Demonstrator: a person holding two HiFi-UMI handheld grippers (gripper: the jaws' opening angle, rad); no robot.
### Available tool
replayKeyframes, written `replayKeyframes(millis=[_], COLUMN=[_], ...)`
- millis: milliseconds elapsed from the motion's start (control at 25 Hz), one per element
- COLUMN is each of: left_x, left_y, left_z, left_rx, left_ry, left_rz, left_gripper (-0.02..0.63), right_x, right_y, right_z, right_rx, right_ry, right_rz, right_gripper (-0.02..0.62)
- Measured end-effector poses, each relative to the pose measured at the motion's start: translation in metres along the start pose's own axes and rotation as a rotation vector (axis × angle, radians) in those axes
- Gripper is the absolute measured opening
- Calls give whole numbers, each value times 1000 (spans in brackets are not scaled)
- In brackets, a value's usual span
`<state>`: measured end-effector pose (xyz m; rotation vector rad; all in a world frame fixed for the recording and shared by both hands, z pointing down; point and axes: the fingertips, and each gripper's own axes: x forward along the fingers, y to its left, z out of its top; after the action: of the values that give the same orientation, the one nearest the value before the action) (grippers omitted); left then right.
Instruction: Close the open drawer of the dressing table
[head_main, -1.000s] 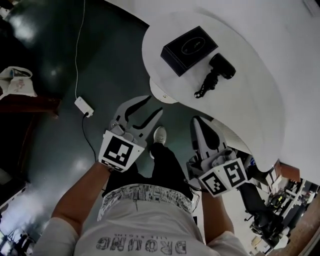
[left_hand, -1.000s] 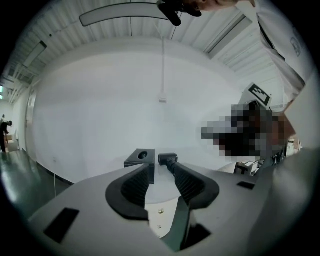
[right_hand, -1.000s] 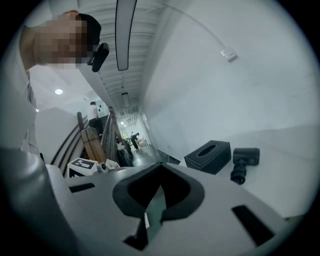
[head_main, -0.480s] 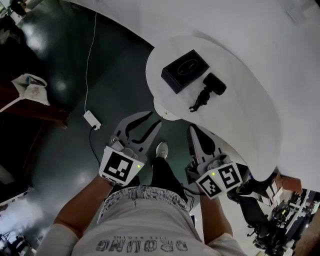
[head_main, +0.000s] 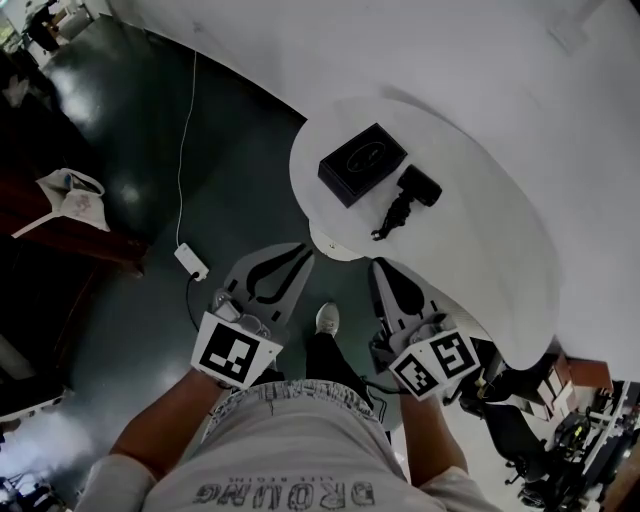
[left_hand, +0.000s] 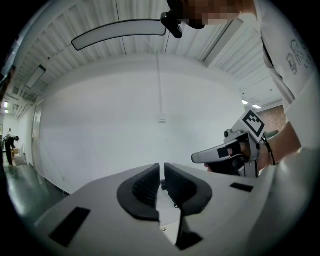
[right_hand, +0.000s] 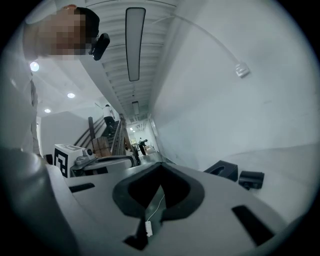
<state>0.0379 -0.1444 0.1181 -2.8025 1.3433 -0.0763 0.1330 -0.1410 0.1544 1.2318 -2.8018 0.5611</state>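
At your waist, your left claw (head_main: 296, 251) has just been closing and its jaws stand almost touching with nothing between them, while your right claw (head_main: 379, 266) is closed and empty too. Just beyond both tips and between them, what looks to be the open drawer (head_main: 335, 243) juts from under the counter (head_main: 480, 250). Neither hand is clearly nearer, and the push likely runs straight away from you.

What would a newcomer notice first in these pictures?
First, the two grippers marked with black-and-white squares, low in the head view: the left gripper, whose empty jaws have just been closing, and the right gripper. Above them, on the white round table, lie a black box and a small black device.
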Motion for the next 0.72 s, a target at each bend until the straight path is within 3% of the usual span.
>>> replayKeyframes(millis=[720], left_x=[-8], left_y=[14], left_z=[11], left_rx=[-23], left_ry=[5], left_rz=[40], left_gripper=[22], right_x=[16], right_y=[25], right_z=[14], right_rx=[-45], right_ry=[0], right_rz=[86], right_gripper=[6])
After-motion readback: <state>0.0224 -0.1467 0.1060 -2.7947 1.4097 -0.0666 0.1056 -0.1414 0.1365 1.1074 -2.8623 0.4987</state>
